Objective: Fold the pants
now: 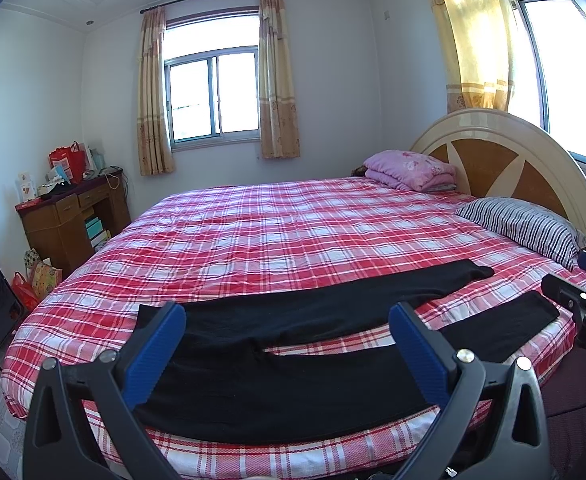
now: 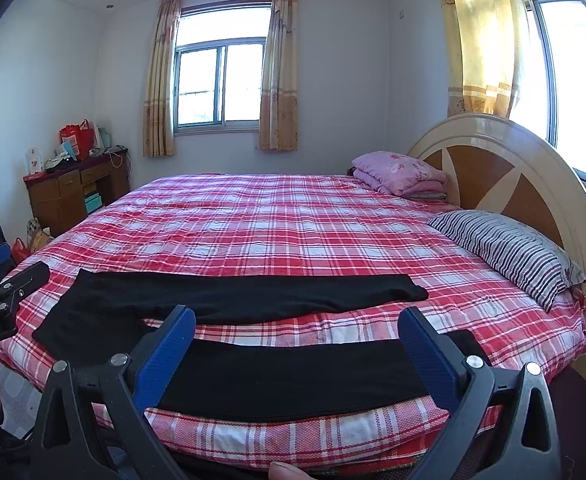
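A pair of black pants (image 1: pixel 293 344) lies flat on the red plaid bedspread (image 1: pixel 277 224), close to the near edge of the bed, its two legs spread apart and running toward the striped pillow (image 1: pixel 525 228) by the headboard (image 1: pixel 505 152). The left gripper (image 1: pixel 287 356) hovers over the waist end, its blue-padded fingers (image 1: pixel 161 356) wide apart and holding nothing. The right gripper (image 2: pixel 297 360) hangs above the nearer leg, jaws likewise spread and empty. A folded pink quilt (image 2: pixel 397 170) sits at the far corner.
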The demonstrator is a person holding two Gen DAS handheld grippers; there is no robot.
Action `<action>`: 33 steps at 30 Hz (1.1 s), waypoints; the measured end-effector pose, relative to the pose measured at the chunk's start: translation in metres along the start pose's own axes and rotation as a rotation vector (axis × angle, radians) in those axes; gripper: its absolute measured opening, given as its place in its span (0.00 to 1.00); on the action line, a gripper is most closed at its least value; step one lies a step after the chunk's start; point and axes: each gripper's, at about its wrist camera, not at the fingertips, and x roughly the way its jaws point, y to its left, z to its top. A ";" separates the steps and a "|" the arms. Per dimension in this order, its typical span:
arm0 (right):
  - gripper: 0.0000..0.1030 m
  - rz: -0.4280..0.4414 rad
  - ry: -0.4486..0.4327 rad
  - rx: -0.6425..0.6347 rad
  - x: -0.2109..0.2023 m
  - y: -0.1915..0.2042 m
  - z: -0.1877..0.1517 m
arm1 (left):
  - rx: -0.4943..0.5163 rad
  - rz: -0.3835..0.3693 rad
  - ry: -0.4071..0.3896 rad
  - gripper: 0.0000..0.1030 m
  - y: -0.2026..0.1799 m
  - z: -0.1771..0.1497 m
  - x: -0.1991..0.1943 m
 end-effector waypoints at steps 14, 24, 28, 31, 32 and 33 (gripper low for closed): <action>0.99 0.000 0.004 0.002 0.002 -0.001 -0.001 | 0.001 0.001 0.002 1.00 0.000 -0.001 0.000; 0.99 0.002 0.007 0.001 0.003 -0.002 -0.001 | -0.001 0.001 0.004 1.00 0.000 -0.001 0.001; 0.99 0.002 0.007 0.001 0.004 -0.002 -0.001 | -0.002 0.000 0.004 1.00 0.001 -0.001 0.000; 0.99 0.002 0.008 0.001 0.004 -0.002 -0.001 | -0.001 0.000 0.004 1.00 0.000 -0.001 0.000; 0.99 0.002 0.007 0.001 0.004 -0.002 -0.001 | -0.001 0.001 0.005 1.00 0.001 -0.002 0.000; 0.99 0.002 0.007 0.001 0.004 -0.002 -0.001 | -0.001 0.001 0.004 1.00 0.001 -0.001 0.000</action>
